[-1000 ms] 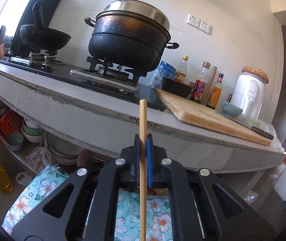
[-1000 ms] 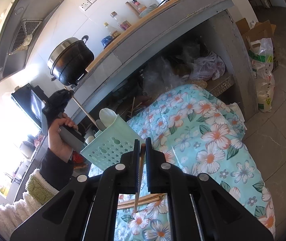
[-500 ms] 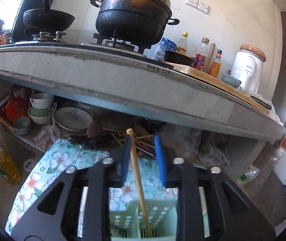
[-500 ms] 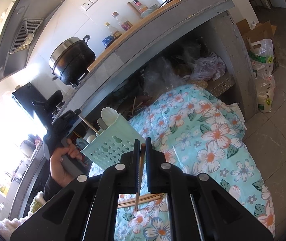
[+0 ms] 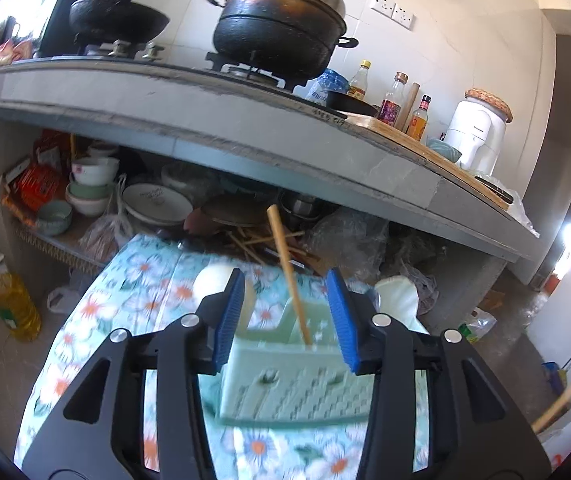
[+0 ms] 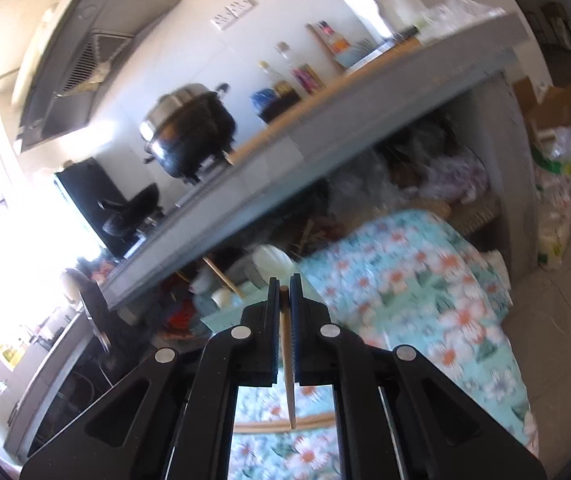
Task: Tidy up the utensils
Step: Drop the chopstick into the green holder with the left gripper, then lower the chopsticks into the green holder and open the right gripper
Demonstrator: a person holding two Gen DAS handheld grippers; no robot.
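The left hand-held gripper (image 5: pixel 285 316) had just been opening, its blue pads apart and clear of the wooden chopstick (image 5: pixel 287 272) that stood tilted in the pale green utensil holder (image 5: pixel 297 384) on the floral cloth (image 5: pixel 141 276). The right hand-held gripper (image 6: pixel 284 304) was clamped narrow on a second chopstick (image 6: pixel 287 364), above more chopsticks (image 6: pixel 281 424) lying on the cloth.

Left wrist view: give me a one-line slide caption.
Open left tool straddles a wooden chopstick standing in the mint-green utensil caddy on floral cloth.
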